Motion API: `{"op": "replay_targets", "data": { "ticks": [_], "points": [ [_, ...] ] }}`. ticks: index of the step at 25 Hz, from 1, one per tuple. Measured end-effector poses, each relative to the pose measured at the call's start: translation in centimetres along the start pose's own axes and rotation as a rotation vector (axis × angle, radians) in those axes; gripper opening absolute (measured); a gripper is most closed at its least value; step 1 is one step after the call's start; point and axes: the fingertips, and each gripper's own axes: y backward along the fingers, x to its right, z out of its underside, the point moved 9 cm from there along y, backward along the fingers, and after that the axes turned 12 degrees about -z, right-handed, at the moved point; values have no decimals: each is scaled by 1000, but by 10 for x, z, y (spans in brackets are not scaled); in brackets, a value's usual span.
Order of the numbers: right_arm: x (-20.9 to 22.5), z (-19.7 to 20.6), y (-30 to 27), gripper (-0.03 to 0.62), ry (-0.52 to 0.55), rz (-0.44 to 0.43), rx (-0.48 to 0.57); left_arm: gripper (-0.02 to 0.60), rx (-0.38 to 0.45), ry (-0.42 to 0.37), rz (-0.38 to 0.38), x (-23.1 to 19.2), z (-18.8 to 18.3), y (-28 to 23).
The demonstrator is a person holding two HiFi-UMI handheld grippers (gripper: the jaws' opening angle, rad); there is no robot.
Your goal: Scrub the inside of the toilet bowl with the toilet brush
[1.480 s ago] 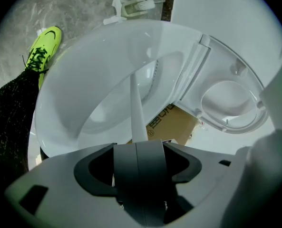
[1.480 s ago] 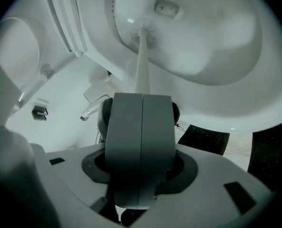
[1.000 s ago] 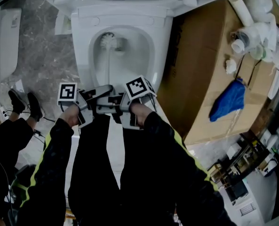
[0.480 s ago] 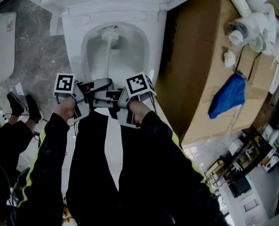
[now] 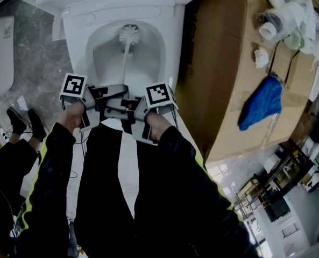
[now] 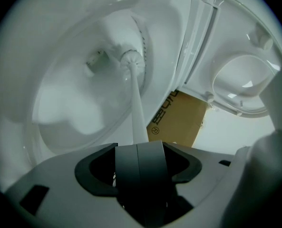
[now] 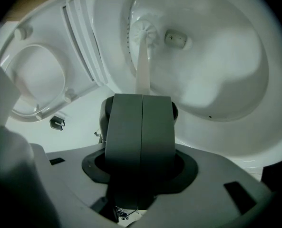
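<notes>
At back wall of toilet bowl, toilet brush head moved from left to centre; left gripper and right gripper both clamp its handle.

Toilet bowl seen white throughout, glossy. Toilet brush inside bowl white too, head and handle alike. Left gripper and right gripper noted pale grey, pads dark grey. Marker cubes patterned in black-and-white squares. Right of bowl, cardboard box brown (black print on side). Further right, cloth blue. Left of bowl, floor grey, marbled. Sleeves black, striped yellow-green.
</notes>
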Motion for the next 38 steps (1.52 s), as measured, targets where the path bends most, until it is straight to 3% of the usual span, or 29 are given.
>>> {"op": "replay_targets", "data": {
  "ticks": [14,25,32,38],
  "points": [
    [10,7,18,212,-26,-48,131,279,-67,-1,-47,-2,1,-20],
    [18,20,34,211,-67,-51,248,268,-73,54,-77,-9,11,-35],
    [20,28,45,210,-49,-18,225,265,-65,67,-45,-13,24,-43],
    [20,42,53,210,-79,-13,256,264,-110,97,-51,-14,37,-48]
  ]
}}
